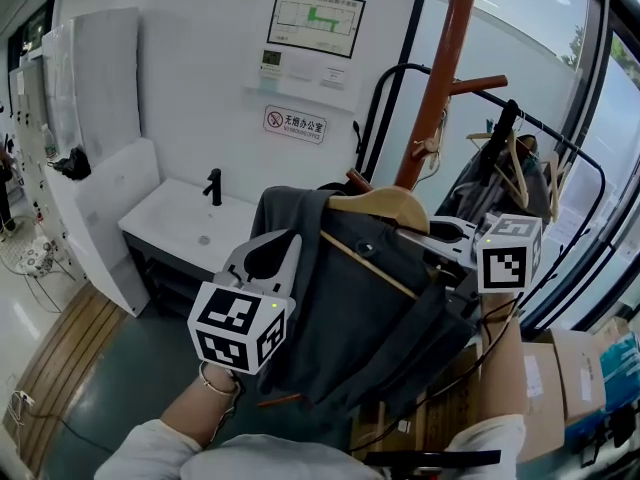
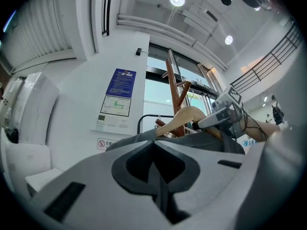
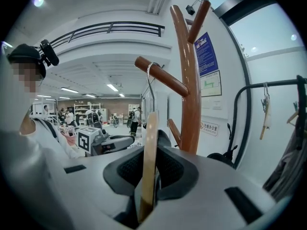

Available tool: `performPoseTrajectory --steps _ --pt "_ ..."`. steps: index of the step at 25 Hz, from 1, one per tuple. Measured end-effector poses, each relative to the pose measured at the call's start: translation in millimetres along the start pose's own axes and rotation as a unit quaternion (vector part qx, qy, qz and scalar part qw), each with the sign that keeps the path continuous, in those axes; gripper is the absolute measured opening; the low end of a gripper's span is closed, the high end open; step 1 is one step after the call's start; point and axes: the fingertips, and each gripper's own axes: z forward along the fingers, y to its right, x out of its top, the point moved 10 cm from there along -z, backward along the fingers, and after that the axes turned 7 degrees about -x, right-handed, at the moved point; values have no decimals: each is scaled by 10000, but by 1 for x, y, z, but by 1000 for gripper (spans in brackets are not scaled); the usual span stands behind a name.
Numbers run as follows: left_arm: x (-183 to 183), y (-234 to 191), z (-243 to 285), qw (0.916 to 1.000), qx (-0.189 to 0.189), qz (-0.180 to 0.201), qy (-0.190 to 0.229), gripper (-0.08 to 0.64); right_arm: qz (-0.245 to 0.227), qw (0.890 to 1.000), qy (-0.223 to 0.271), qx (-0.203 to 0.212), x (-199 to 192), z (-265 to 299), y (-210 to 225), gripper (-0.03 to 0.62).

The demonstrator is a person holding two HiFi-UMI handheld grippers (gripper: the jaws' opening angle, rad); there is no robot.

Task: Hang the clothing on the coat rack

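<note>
Grey garment (image 1: 370, 308) on wooden hanger (image 1: 385, 206) between left claw (image 1: 272, 258), right claw (image 1: 445, 233) (coat rack (image 1: 437, 88) behind).

Left gripper (image 1: 270, 260) raised at lower left, jaws together, pinching a fold of garment (image 1: 370, 318). Right gripper (image 1: 447, 234) higher, to the right, jaws clamped on hanger (image 3: 149, 152), which sits edge-on between the pads. Both forearms reach up and forward; white sleeves (image 1: 250, 458) near elbows, left wrist (image 1: 215, 393) bare
</note>
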Motion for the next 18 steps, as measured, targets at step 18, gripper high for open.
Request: performPoseTrajectory --steps 18 --pt "-22 -5 4 9995 139 -166 -232 9 248 9996 -80 74 -19 12 27 71"
